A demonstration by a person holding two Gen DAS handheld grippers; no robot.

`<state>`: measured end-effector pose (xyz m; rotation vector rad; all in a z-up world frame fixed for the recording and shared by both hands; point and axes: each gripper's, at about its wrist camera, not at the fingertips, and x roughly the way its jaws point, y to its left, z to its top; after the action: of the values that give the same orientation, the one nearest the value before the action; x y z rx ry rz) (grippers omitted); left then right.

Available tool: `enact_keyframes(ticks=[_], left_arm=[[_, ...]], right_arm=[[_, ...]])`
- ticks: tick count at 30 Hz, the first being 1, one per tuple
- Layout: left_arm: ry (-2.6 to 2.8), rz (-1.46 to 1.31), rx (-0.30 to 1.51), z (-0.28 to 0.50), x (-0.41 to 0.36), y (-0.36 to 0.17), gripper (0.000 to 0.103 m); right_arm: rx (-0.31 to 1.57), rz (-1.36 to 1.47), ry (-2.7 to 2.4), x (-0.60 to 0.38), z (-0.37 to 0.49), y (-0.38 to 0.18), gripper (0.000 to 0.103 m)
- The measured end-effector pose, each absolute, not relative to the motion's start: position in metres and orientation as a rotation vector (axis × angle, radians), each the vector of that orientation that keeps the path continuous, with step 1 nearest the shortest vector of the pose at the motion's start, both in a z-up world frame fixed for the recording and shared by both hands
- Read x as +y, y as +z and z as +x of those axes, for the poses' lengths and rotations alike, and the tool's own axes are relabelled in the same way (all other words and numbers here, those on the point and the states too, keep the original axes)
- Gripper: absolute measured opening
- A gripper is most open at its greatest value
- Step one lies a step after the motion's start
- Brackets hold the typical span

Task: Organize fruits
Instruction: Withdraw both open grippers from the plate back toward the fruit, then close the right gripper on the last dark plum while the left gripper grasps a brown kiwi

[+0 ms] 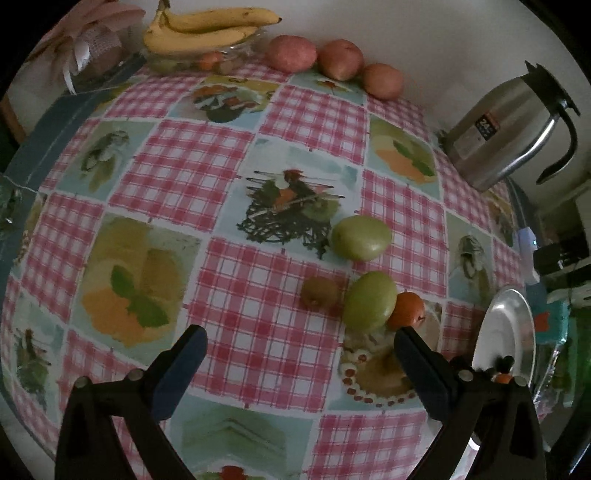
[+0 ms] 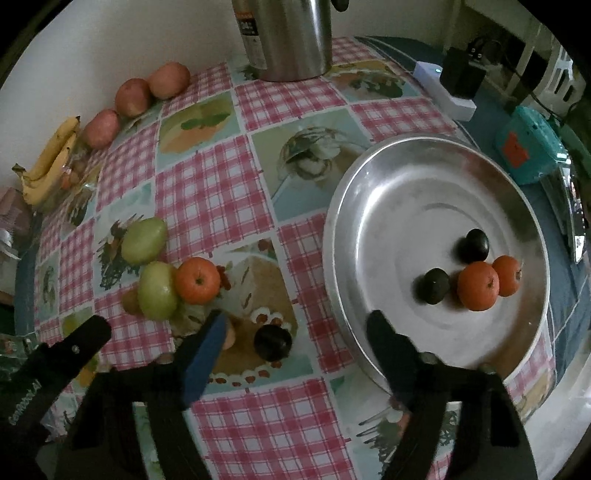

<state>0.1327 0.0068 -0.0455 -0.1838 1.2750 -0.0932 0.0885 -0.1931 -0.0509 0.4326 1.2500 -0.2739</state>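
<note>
A metal plate (image 2: pixel 369 206) holds two oranges (image 2: pixel 478 285) and two dark fruits (image 2: pixel 436 285). On the checked tablecloth lie two green fruits (image 2: pixel 144 240), an orange (image 2: pixel 197 280), a small brown fruit (image 1: pixel 319 292) and a dark plum (image 2: pixel 272 342). My right gripper (image 2: pixel 299 328) is open and empty, above the plum, beside the plate's near-left rim. My left gripper (image 1: pixel 299 339) is open and empty, just in front of the green fruit (image 1: pixel 369 301) and orange (image 1: pixel 406 310). The plate's edge shows in the left wrist view (image 1: pixel 517 325).
Three red apples (image 1: pixel 340 59) line the wall at the back. Bananas (image 1: pixel 199 27) lie on a glass dish at the far left. A steel thermos jug (image 1: pixel 506 125) stands at the back right. A white power strip (image 2: pixel 447 92) and a teal box (image 2: pixel 528 151) lie beyond the plate.
</note>
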Motion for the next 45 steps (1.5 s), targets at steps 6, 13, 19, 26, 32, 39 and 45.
enact_keyframes(ticks=[6,13,19,26,32,39,45], left_arm=[[-0.126,-0.171,1.263,0.134,-0.003,-0.050,0.102],[-0.179,-0.194,1.288,0.135,-0.012,-0.057,0.094],[-0.187,-0.180,1.307,0.132,-0.019,-0.063,0.092],[-0.168,-0.194,1.335,0.134,-0.019,-0.070,0.091],[-0.171,-0.182,1.348,0.133,-0.022,-0.072,0.088],[-0.170,-0.195,1.351,0.135,-0.024,-0.072,0.088],[-0.184,-0.264,1.373,0.135,-0.022,-0.076,0.081]], right_arm=[[1.271,0.438,-0.234,-0.189,0.090,-0.056,0.057],[1.285,0.447,-0.165,-0.184,0.092,-0.055,0.043],[1.316,0.452,-0.166,-0.186,0.094,-0.066,0.043],[1.361,0.452,-0.166,-0.185,0.094,-0.081,0.042],[1.388,0.448,-0.162,-0.184,0.093,-0.092,0.038],[1.382,0.458,-0.141,-0.180,0.095,-0.093,0.028],[1.359,0.503,-0.128,-0.187,0.095,-0.082,0.027]])
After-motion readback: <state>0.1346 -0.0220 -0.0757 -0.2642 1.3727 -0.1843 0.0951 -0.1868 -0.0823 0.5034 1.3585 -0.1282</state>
